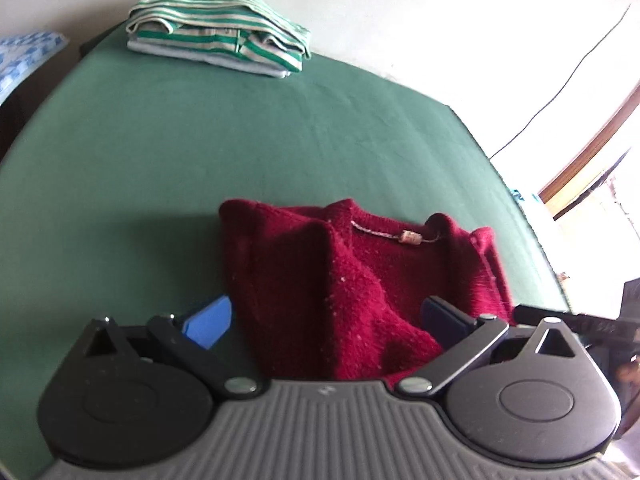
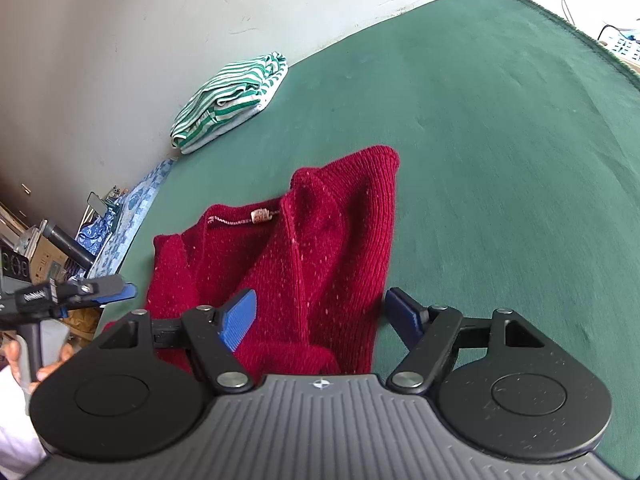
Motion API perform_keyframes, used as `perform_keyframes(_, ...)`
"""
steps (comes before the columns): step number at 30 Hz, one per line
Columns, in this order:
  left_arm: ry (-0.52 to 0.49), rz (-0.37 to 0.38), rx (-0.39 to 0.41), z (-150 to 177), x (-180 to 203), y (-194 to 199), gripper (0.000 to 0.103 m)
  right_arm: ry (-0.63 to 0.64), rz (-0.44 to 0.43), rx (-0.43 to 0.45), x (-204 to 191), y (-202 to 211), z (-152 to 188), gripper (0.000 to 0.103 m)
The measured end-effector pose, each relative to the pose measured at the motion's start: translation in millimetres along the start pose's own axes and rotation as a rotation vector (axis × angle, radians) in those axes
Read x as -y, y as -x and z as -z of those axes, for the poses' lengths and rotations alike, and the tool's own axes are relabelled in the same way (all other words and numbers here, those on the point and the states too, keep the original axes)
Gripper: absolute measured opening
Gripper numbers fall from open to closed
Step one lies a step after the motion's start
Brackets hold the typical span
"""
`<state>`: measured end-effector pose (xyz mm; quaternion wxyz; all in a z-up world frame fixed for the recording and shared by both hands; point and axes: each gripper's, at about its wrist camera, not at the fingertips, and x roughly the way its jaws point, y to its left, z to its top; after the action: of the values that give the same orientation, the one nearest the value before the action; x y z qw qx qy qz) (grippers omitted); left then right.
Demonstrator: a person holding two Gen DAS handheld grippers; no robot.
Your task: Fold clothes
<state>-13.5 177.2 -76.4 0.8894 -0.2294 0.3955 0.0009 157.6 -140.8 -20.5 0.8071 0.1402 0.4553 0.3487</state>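
Note:
A dark red knit sweater [image 1: 360, 280] lies partly folded on the green table cover [image 1: 160, 140], collar and label facing up. My left gripper [image 1: 326, 322] is open, its blue fingers [image 1: 208, 326] straddling the sweater's near edge. My right gripper [image 2: 322, 318] is open too, with the sweater [image 2: 304, 248] between its blue fingers [image 2: 240, 318]; one shoulder flap stands raised. In the right wrist view the left gripper [image 2: 120, 291] shows at the left, held by a hand [image 2: 24, 360]. The right gripper's black body [image 1: 560, 320] pokes in at the left wrist view's right edge.
A folded green-and-white striped stack [image 1: 216, 36] [image 2: 232, 100] sits at the table's far edge by the wall. A blue patterned cloth [image 2: 132, 208] lies beyond the left edge, with boxes and clutter [image 2: 40, 256] below. A cable [image 1: 580, 64] hangs on the wall; a white basket [image 2: 624, 44] sits far right.

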Motion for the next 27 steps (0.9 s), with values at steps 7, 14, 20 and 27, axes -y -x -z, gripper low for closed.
perform_keyframes(7, -0.025, -0.01, -0.039, -7.6, -10.8, -21.3, 0.102, -0.036, -0.075, -0.107, 14.8, -18.5, -39.7, 0.073)
perform_keyframes(14, -0.16, 0.059, -0.05, -20.9, -17.9, -33.3, 0.102, -0.023, -0.156, -0.147, 26.5, -26.4, -54.7, 0.073)
perform_keyframes(20, -0.146, 0.132, -0.022, -31.9, -28.8, -39.2, 0.102, -0.024, -0.209, -0.121, 33.7, -33.7, -63.0, 0.072)
perform_keyframes(27, -0.108, 0.203, -0.054, -34.0, -34.7, -36.5, 0.102, -0.032, -0.253, -0.156, 44.1, -35.1, -71.5, 0.066)
